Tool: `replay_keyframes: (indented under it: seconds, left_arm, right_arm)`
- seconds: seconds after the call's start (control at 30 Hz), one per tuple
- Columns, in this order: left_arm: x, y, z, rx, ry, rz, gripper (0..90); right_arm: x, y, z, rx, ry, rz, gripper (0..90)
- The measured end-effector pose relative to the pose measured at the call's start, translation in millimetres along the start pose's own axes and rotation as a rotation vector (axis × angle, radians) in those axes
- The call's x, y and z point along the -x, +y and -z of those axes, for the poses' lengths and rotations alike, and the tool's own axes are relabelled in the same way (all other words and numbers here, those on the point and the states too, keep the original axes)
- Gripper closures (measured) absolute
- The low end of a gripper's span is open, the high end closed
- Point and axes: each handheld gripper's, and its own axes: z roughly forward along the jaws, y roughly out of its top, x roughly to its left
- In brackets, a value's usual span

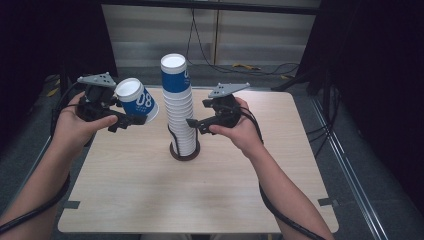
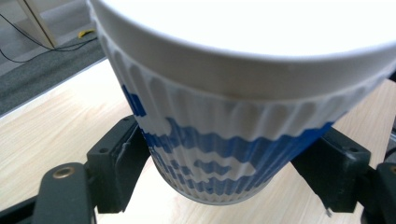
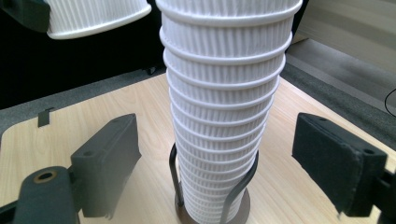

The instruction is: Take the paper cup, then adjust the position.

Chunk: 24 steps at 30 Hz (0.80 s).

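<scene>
A tall stack of ribbed white paper cups stands upside down in a dark wire holder at the table's middle, and its top cup is blue and white. My left gripper is shut on a separate blue-and-white cup, held tilted in the air left of the stack. In the left gripper view the jaws press both sides of that cup. My right gripper is open at the stack's right. Its pads flank the stack without touching it.
The light wooden table has rounded corners and dark tape marks near its front edge. Cables lie on the grey floor behind it. Dark curtains close in both sides. The held cup's rim shows at the right gripper view's top left.
</scene>
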Motion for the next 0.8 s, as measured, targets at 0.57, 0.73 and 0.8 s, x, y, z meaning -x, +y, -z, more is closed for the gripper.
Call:
replay_keyframes:
  seconds: [0.57,0.73,0.8]
  left_arm:
    - [25.1,-4.4,-25.2,-0.082,-0.042,-0.09,21.8]
    - [30.9,-4.1,-29.8,-0.103,-0.052,-0.112,21.8]
    - [32.9,-4.3,-31.5,-0.105,-0.056,-0.115,21.9]
  right_arm:
    - [-3.7,-28.3,17.7,-0.062,0.024,0.032,14.3]
    - [-2.5,-36.3,19.7,-0.07,0.027,0.024,14.5]
    - [-2.4,-37.7,19.9,-0.073,0.027,0.028,14.5]
